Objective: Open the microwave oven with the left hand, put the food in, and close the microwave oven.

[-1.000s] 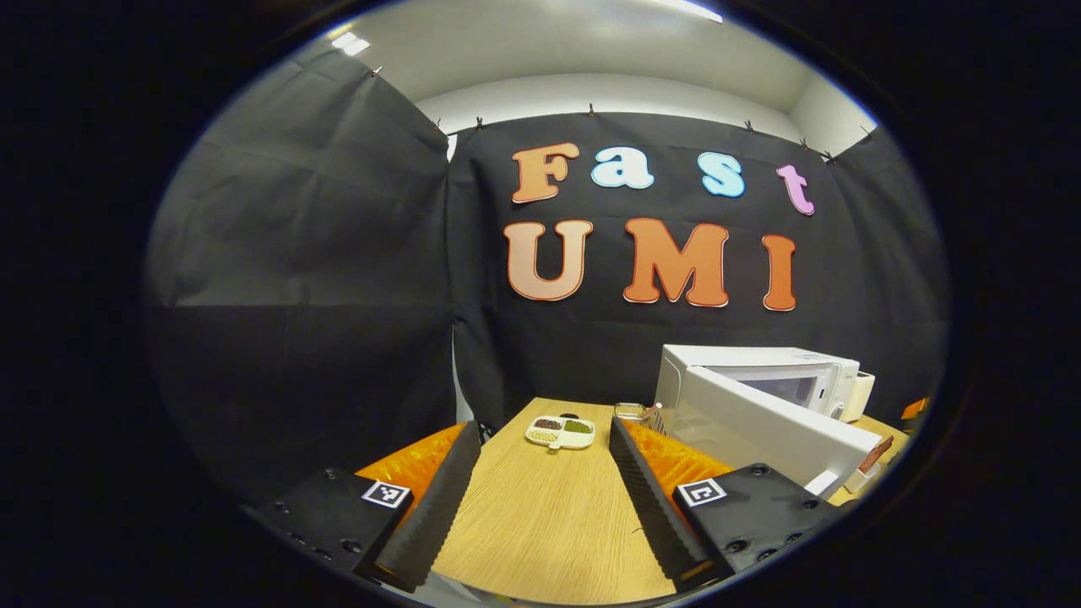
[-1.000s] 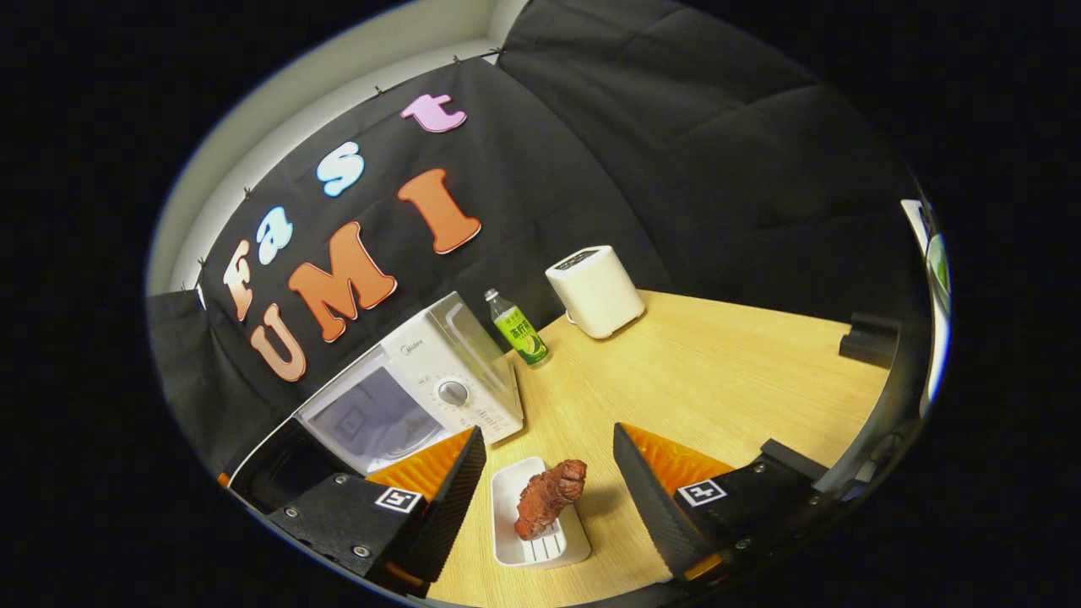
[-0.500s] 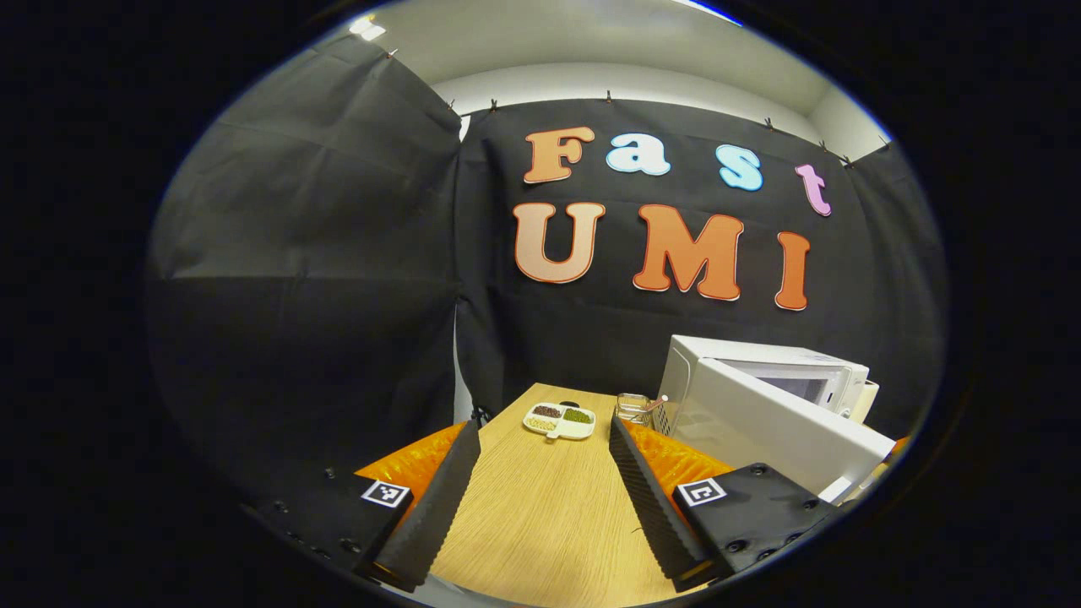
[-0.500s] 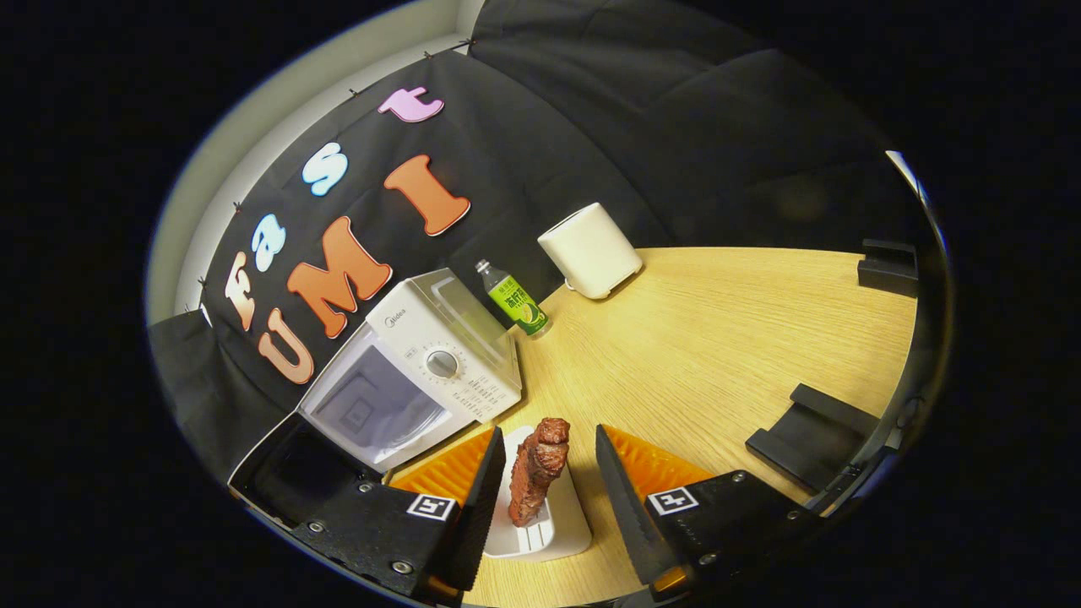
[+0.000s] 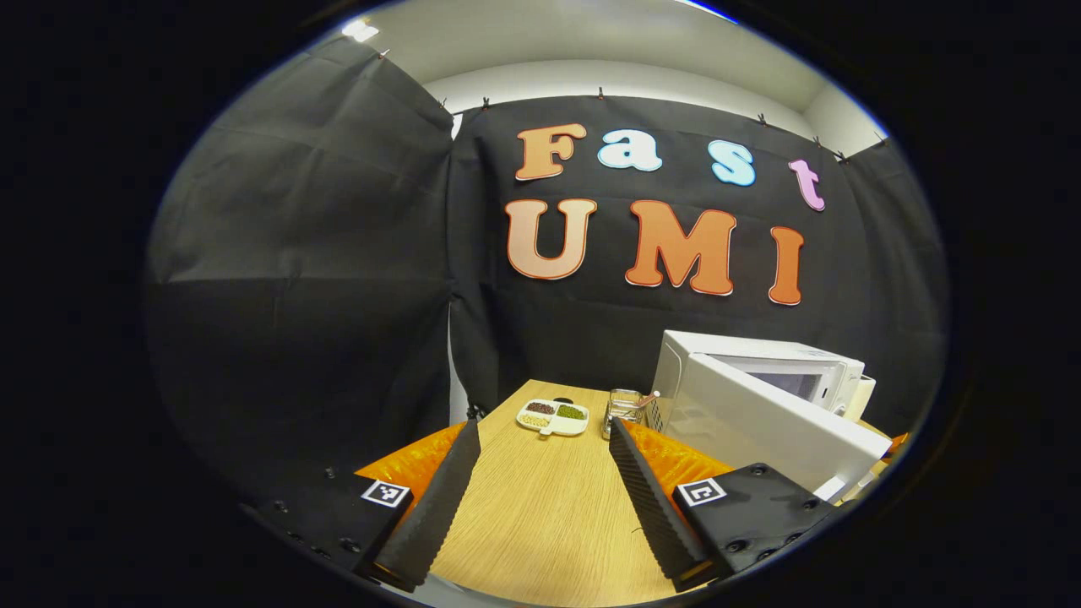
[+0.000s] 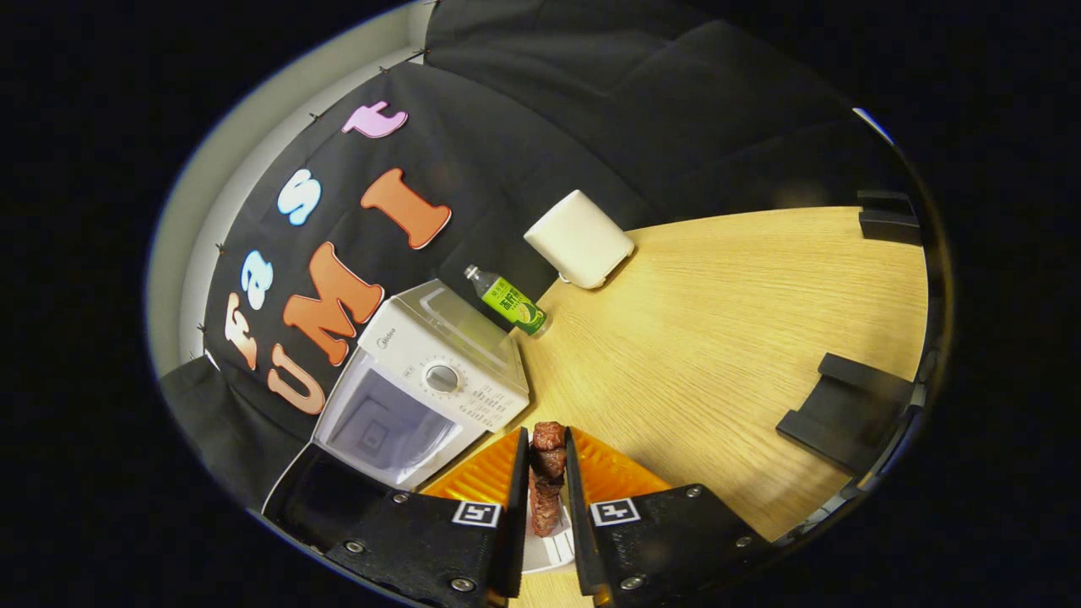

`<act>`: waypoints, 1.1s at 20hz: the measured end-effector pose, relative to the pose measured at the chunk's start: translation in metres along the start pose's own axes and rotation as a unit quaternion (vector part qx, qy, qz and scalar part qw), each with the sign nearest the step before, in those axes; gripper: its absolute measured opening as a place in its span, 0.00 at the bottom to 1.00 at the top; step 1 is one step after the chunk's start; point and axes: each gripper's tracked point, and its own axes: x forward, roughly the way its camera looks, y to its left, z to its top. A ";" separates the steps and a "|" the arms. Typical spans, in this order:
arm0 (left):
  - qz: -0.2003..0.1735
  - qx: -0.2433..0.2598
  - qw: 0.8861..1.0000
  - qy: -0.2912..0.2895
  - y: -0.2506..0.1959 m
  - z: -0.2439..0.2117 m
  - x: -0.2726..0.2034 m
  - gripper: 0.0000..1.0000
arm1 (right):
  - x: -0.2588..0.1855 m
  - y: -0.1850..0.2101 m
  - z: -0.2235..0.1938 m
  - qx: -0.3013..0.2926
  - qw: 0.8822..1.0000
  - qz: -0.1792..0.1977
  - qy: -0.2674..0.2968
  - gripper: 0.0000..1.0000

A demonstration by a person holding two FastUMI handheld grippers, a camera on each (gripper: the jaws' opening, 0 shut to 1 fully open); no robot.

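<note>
The left gripper view sits low over the counter [image 5: 540,515], facing along it toward the far edge and back wall, with the microwave [image 5: 760,405] close on its right. The right gripper view looks steeply down, rolled sideways, from nearer the microwave [image 6: 422,380] front. Both share the microwave and counter [image 6: 718,338].

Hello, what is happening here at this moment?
A person is working with two handheld grippers at a wooden table. The microwave door is already open. The right gripper is shut on a piece of meat above a small white tray. The left gripper is open and holds nothing. The food is not yet inside.
</note>
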 end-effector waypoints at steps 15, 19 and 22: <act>0.005 -0.003 1.000 -0.008 0.015 0.000 -0.016 0.97 | -0.032 0.073 0.047 -0.028 0.996 0.036 -0.076 0.12; 0.008 0.000 1.000 -0.011 0.019 0.002 -0.018 0.96 | -0.033 0.121 0.047 -0.012 0.994 0.077 -0.078 0.12; 0.008 0.004 1.000 -0.011 0.020 0.002 -0.016 0.97 | -0.026 0.156 0.039 -0.004 0.992 0.105 -0.074 0.12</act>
